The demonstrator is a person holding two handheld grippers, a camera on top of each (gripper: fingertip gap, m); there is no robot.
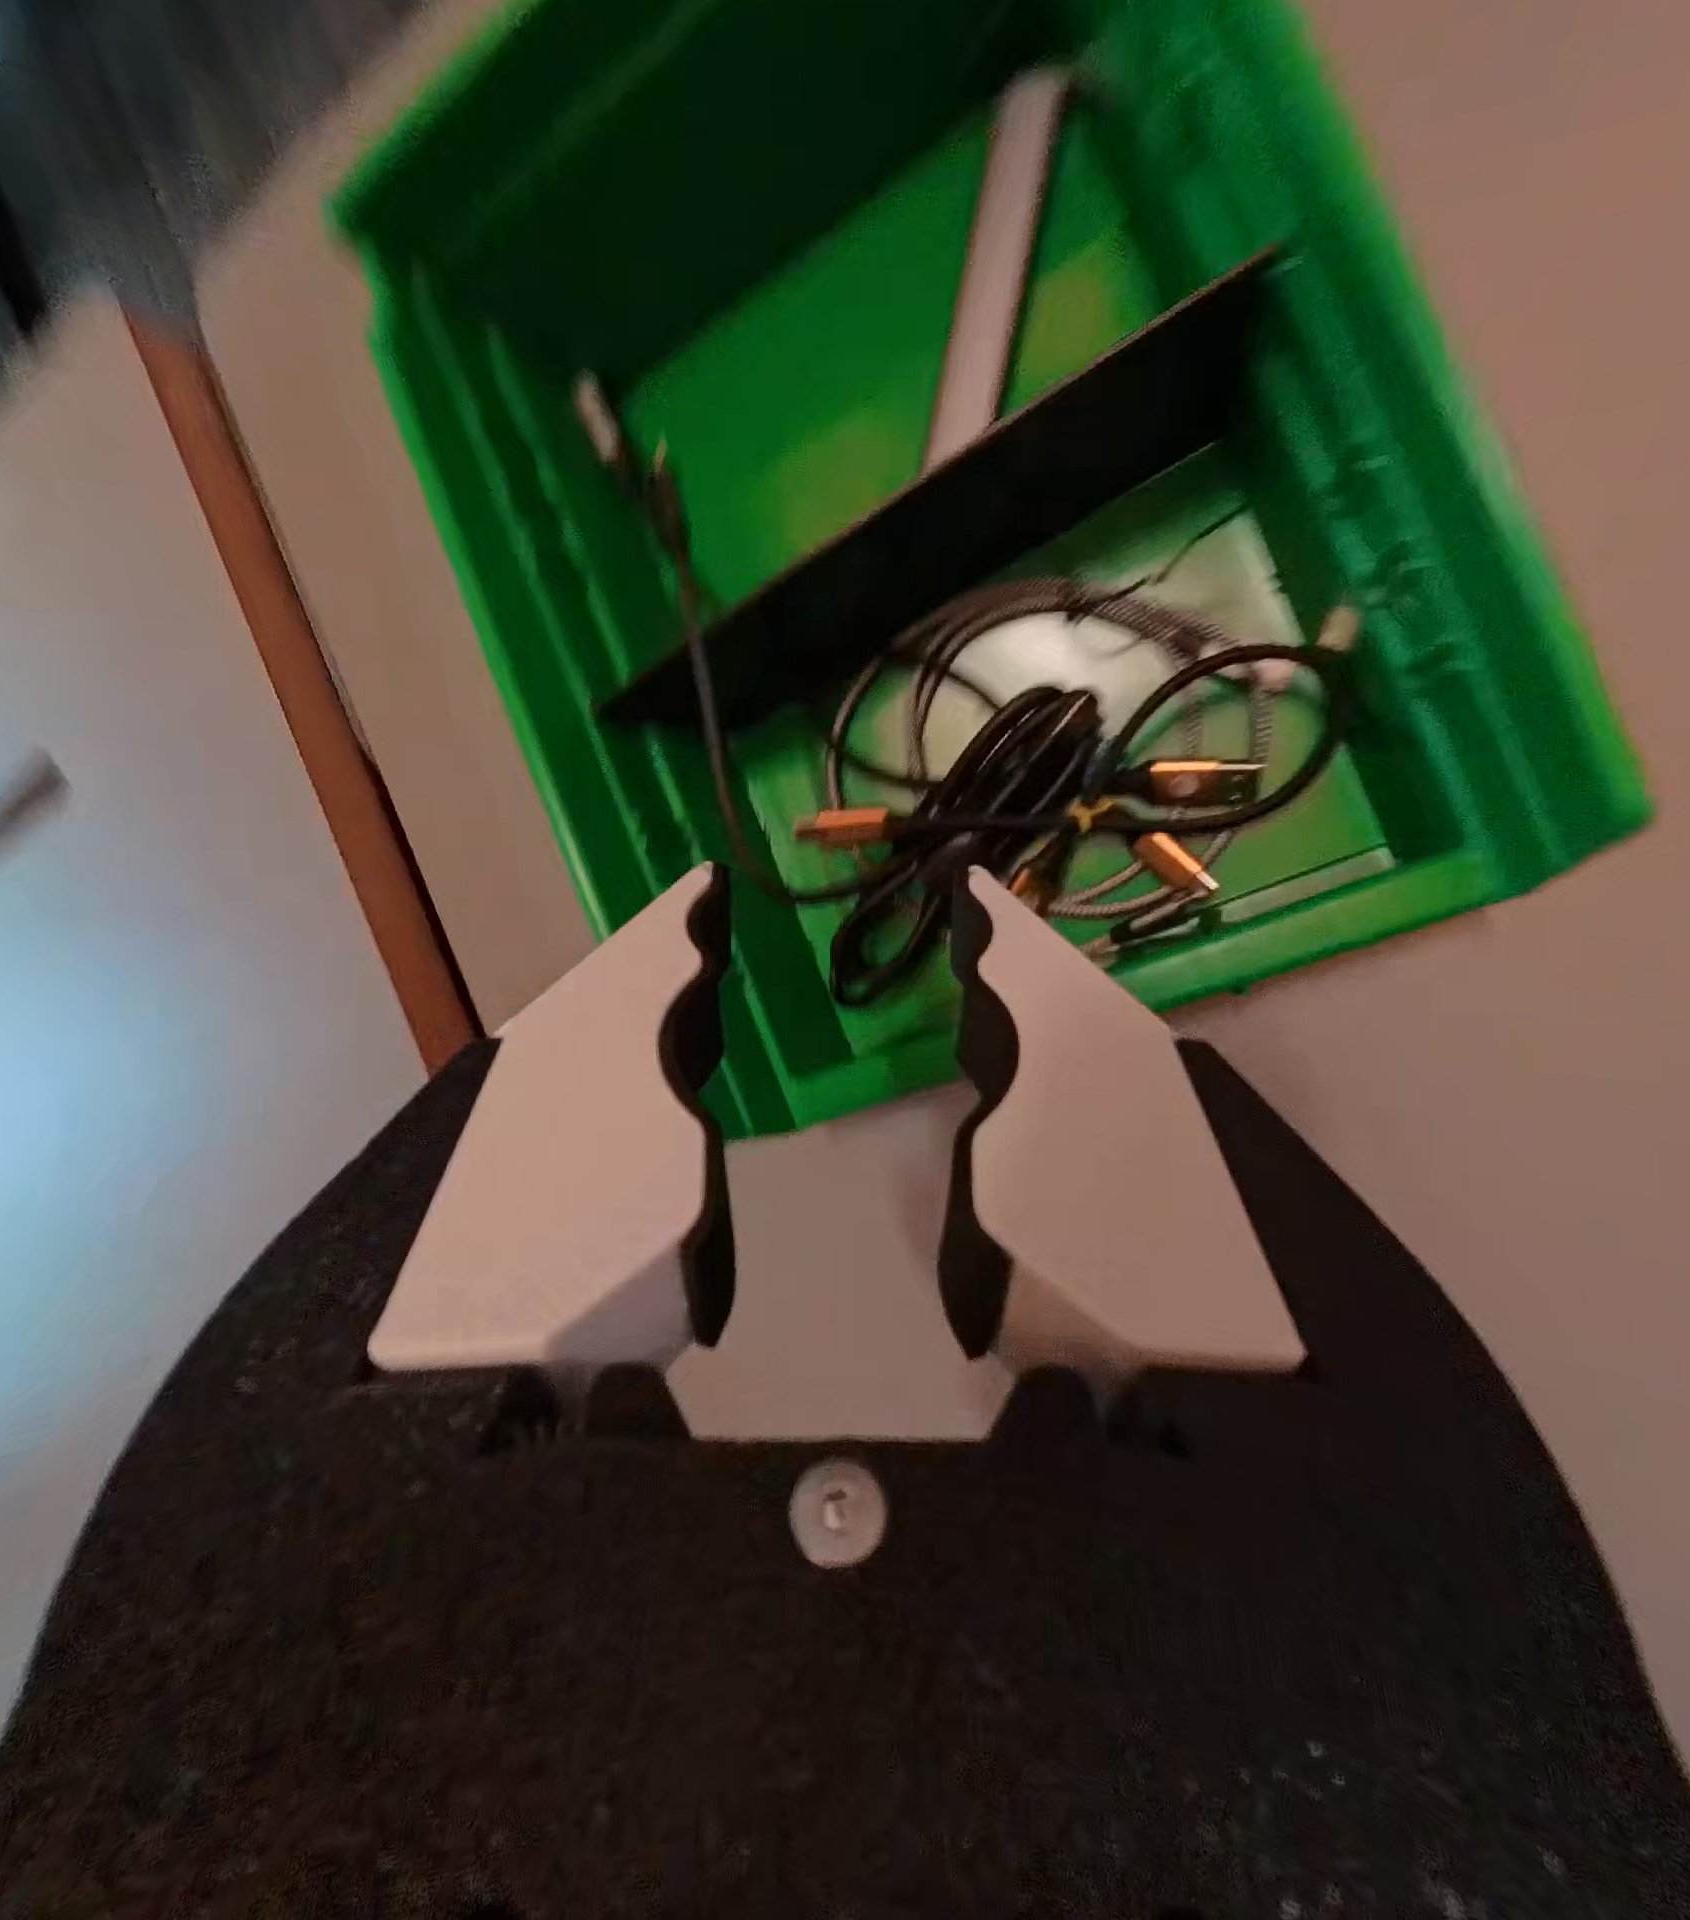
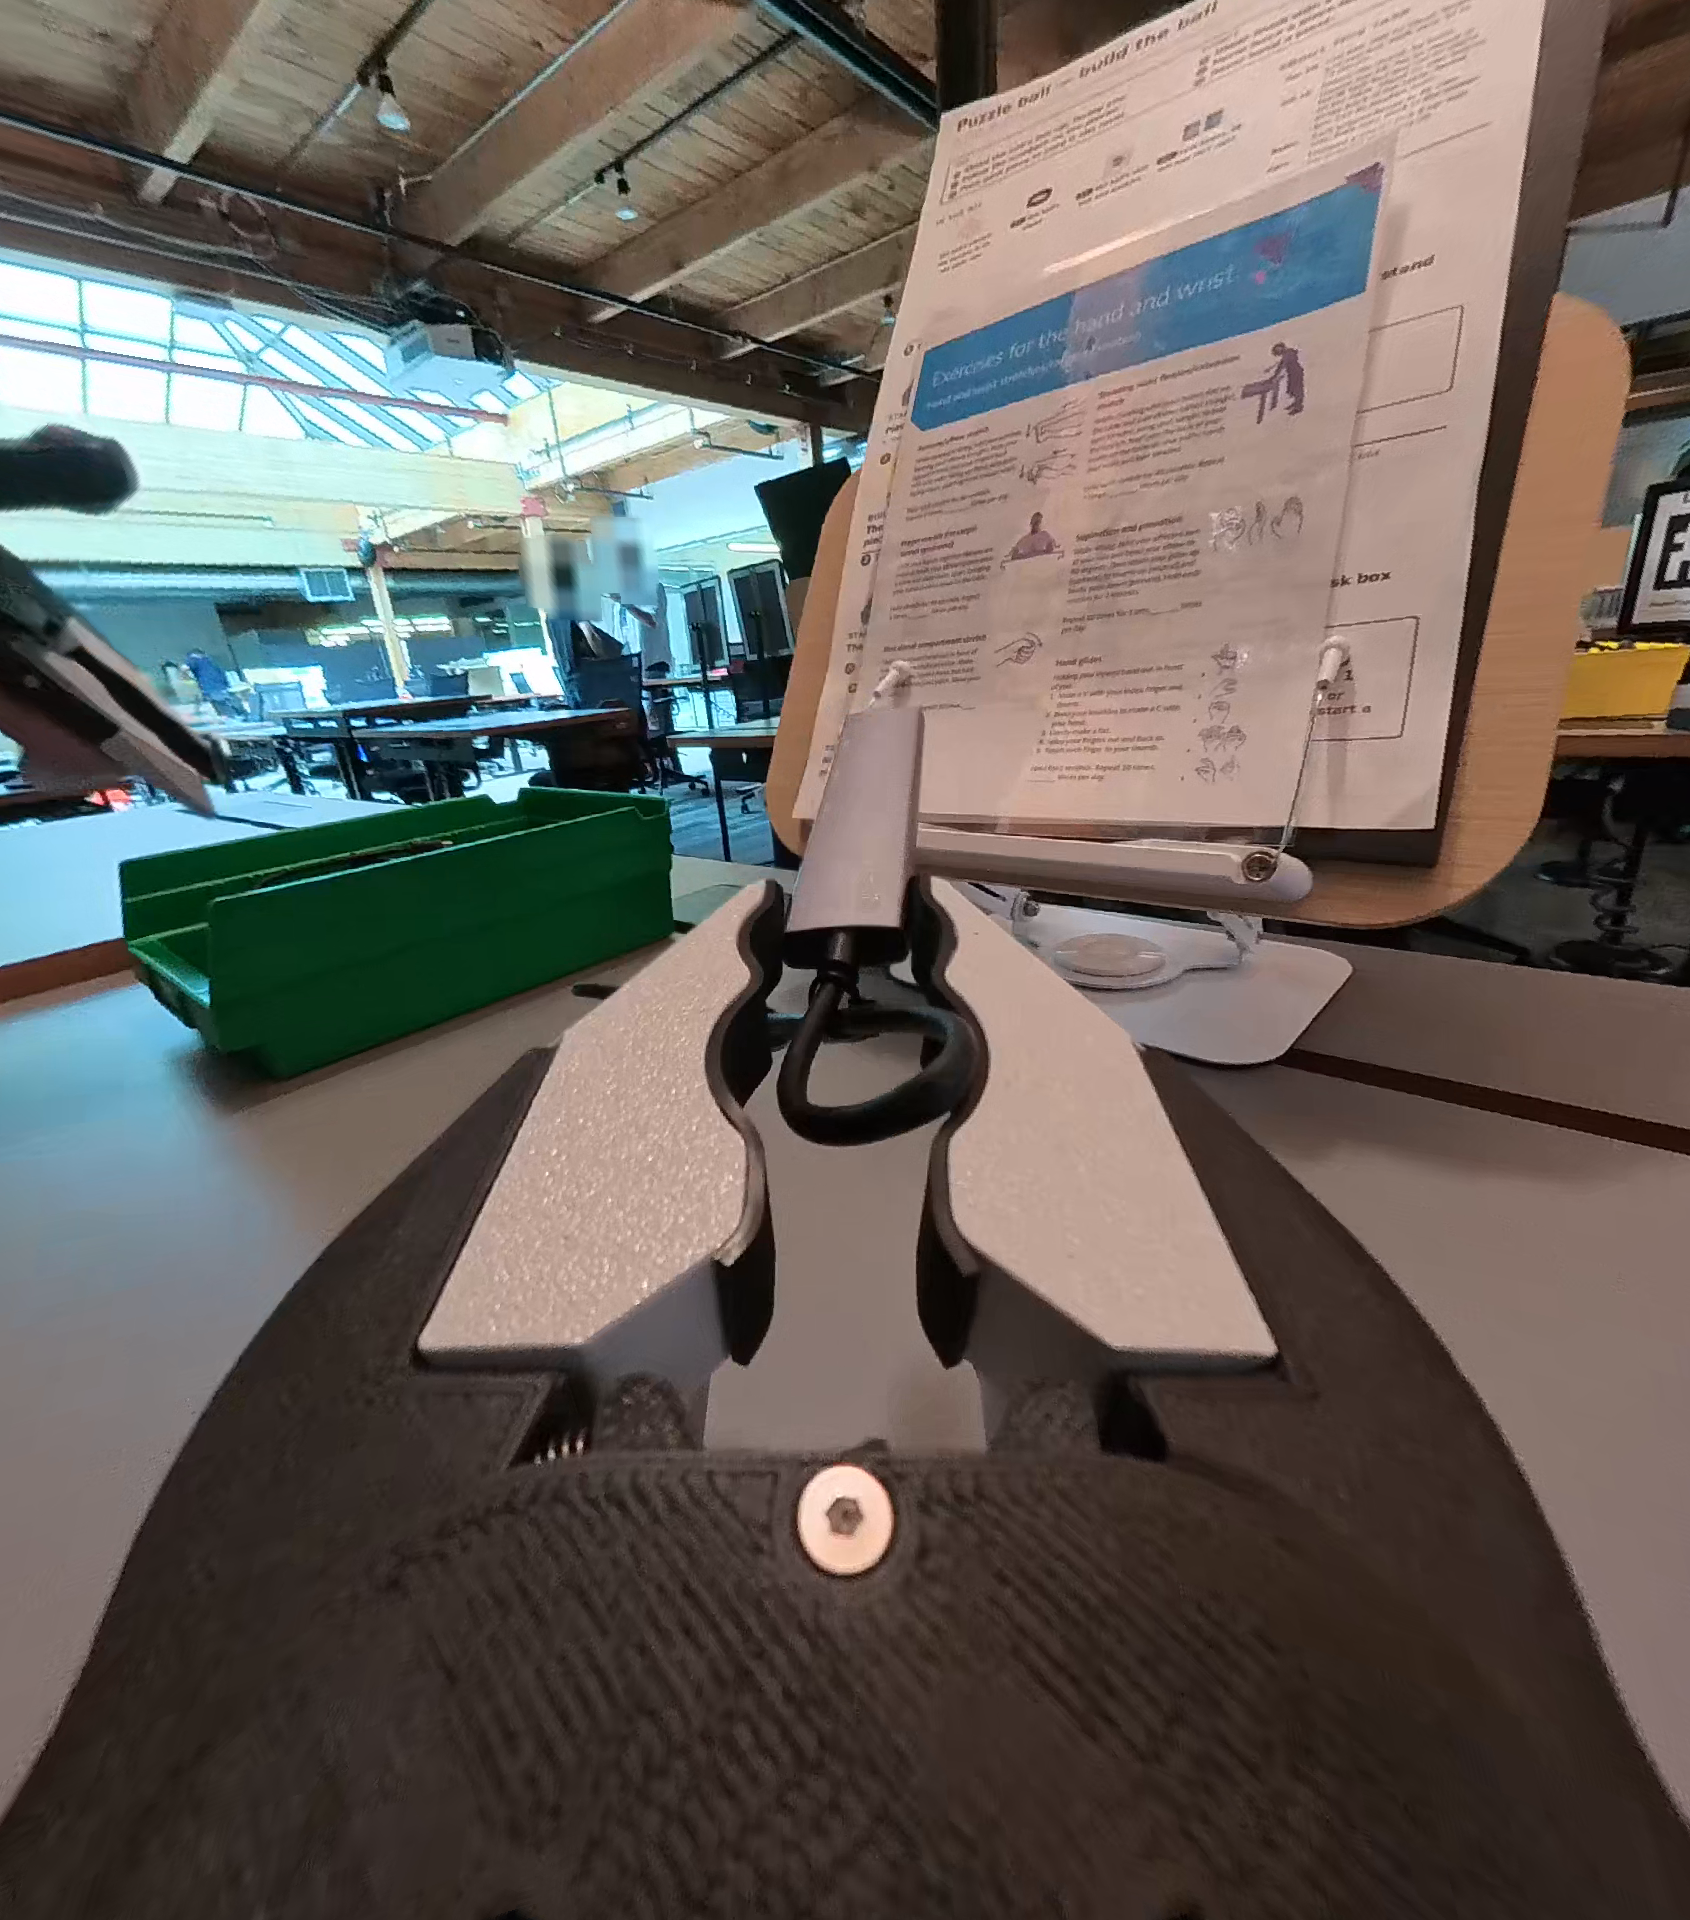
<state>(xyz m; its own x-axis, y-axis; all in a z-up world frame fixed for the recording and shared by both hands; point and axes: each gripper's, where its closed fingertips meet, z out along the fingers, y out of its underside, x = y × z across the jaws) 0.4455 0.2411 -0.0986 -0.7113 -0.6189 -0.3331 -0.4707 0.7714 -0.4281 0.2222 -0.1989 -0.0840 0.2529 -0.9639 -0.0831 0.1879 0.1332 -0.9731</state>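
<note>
My left gripper (image 1: pixel 841 883) is open and empty. It hovers over the near compartment of a green bin (image 1: pixel 1360 499), which holds a tangle of black and braided cables (image 1: pixel 1007 769) with orange-gold plugs. One thin cable (image 1: pixel 685 582) drapes over the bin's black divider (image 1: pixel 924 540) close to my left fingertip. My right gripper (image 2: pixel 846 904) is shut on a silver adapter (image 2: pixel 862 810), held tilted up above the table. The adapter's short black cable (image 2: pixel 862 1091) loops between the fingers. In the right wrist view the left gripper (image 2: pixel 93 707) shows blurred above the bin (image 2: pixel 405 914).
A document stand (image 2: pixel 1506 727) with printed sheets (image 2: pixel 1153 468) stands just behind the adapter, its white base (image 2: pixel 1236 987) on the grey table (image 2: pixel 93 1195). A grey strip (image 1: pixel 997 281) lies in the bin's far compartment. The table's brown edge (image 1: pixel 301 644) runs left of the bin. Across from one pair of fingers to the other is roughly 50 centimeters.
</note>
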